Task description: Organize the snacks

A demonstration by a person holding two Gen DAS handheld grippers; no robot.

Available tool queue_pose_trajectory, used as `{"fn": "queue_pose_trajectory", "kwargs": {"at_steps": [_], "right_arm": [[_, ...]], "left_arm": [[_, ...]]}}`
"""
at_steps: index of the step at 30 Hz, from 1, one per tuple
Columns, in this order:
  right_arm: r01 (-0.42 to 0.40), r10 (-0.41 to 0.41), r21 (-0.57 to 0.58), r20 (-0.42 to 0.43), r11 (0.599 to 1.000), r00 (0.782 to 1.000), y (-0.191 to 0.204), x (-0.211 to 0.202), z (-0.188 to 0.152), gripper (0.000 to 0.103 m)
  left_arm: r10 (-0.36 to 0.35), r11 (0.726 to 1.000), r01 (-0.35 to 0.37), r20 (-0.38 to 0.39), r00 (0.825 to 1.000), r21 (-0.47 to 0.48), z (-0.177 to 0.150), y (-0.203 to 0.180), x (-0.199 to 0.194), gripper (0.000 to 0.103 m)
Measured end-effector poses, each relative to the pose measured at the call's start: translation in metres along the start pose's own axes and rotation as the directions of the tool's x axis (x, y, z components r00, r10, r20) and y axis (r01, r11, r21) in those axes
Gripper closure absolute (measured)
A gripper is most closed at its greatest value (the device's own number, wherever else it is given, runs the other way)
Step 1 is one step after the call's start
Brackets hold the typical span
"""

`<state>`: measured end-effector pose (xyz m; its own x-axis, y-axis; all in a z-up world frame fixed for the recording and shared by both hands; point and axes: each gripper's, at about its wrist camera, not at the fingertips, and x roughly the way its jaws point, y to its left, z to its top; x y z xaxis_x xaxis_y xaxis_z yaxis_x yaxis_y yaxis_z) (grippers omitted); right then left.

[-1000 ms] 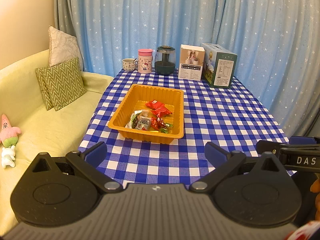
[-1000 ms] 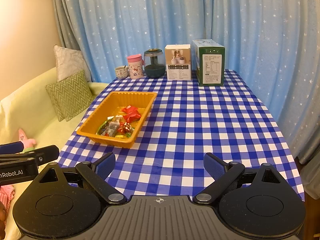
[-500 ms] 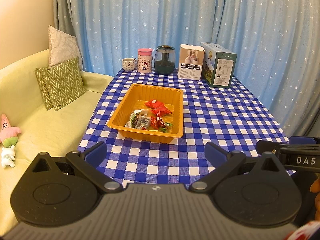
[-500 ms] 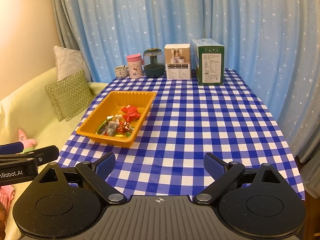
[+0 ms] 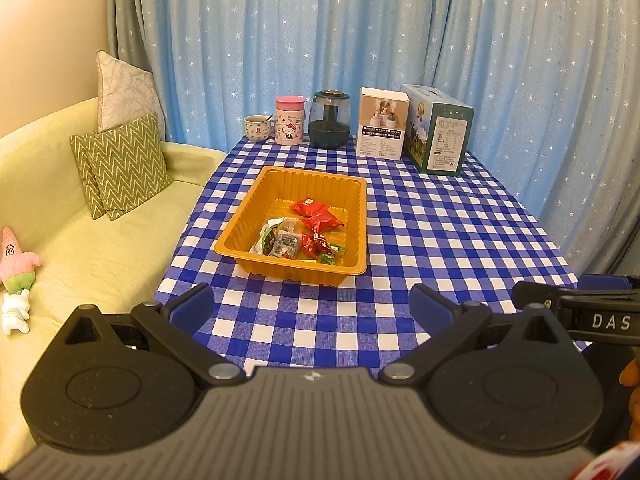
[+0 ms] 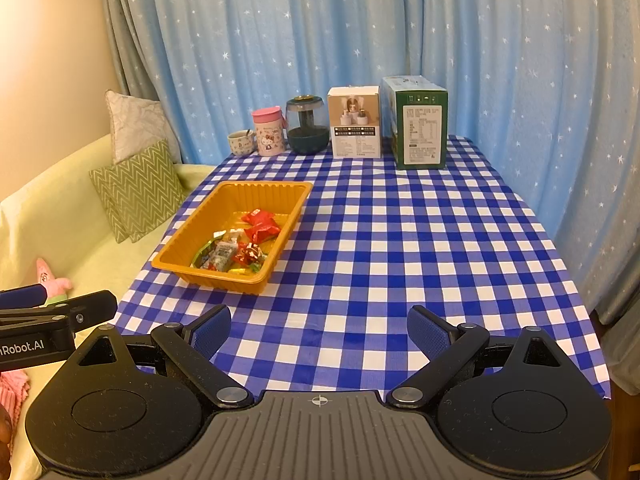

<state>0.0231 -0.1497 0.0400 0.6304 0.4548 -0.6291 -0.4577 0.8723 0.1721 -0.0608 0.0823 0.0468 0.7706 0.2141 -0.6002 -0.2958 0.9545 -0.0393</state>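
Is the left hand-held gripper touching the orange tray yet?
Apart. In the left wrist view, the open left hand-held gripper sits short of the orange tray, with several rows of checked tablecloth showing between its fingertips and the tray's near rim.

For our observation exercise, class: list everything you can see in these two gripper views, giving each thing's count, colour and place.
tray: one, orange, on the table's near left part
snack packets: several, mostly red, inside the tray
mug: one, pale, far edge of the table
tumbler: one, pink, beside the mug
jar: one, clear with a dark base, beside the tumbler
white box: one, far edge
green box: one, far right
tablecloth: one, blue and white check
cushions: two, green zigzag and pale, on the yellow sofa
plush toys: two, pink and white, on the sofa
curtain: blue with stars, behind
left gripper: open, empty
right gripper: open, empty
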Motion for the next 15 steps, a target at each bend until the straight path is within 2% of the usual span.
{"fn": "queue_pose_trajectory", "kwargs": {"at_steps": [15], "right_arm": [[-0.001,0.001,0.000,-0.001,1.000,1.000,0.0005,-0.0002,-0.0007,0.009]], "left_arm": [[-0.017,1.000,0.017,0.011,1.000,0.008,-0.0033,-0.0011,0.0008,0.000]]}}
